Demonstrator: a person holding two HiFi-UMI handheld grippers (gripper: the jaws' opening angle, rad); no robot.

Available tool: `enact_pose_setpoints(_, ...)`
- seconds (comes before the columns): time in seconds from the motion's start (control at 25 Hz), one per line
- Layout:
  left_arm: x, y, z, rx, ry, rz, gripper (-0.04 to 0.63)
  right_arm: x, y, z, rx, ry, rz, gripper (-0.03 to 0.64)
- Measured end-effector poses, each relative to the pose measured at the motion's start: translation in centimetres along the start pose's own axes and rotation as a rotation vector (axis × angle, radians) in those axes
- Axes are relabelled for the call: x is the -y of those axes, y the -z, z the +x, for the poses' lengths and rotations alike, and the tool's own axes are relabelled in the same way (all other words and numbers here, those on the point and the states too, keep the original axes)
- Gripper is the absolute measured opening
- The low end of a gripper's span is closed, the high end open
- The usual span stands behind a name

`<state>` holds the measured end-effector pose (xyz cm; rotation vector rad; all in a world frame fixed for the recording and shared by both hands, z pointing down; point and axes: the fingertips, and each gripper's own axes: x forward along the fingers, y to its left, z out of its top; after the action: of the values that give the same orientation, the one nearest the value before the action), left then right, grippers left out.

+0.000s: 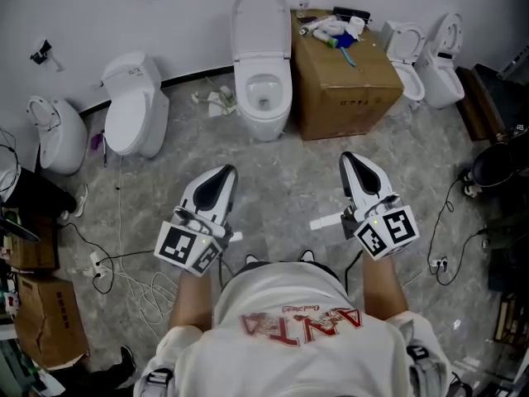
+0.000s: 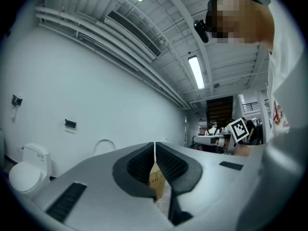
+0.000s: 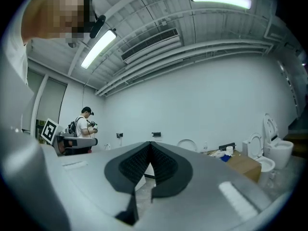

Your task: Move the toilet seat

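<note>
**A:** Grip on anything?

**B:** No. The left gripper (image 1: 221,172) has its jaws pressed together with nothing between them. The right gripper (image 1: 354,160) is clenched empty too. Both are level, side by side above the grey floor (image 1: 273,188).

**A:** And the toilet seat?

**B:** The toilet seat (image 1: 261,25) stands raised against the wall, over the middle toilet (image 1: 263,110). It is well ahead of both grippers, just beside a cardboard box (image 1: 343,81).

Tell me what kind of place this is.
Probably a workshop or test room, not a working bathroom: a white toilet stands beside a cardboard box, other toilets sit along the wall, and cables trail over the floor.
</note>
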<state>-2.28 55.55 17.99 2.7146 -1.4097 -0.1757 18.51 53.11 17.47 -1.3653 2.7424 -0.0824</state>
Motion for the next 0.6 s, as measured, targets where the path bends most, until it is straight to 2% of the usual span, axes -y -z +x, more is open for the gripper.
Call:
enact_pose_setpoints(0.24, -1.6, 0.7, -2.2, -0.028, 0.053, -0.005, 0.018, -3.2, 0.9, 1.4, 0.003, -0.010, 0.009, 0.002)
enact_pose_setpoints(0.48, -4.3, 2.9, -4.1, -0.065, 0.091, -0.050, 0.011, -6.2, 4.7, 3.0, -0.052, 0.007, 0.035, 0.002)
enact_pose_setpoints(0.6, -5.0, 2.8, -4.4, -0.069, 0.105, -0.050, 0.011, -6.8, 5.3, 3.6, -0.069, 0.005, 0.024, 0.002)
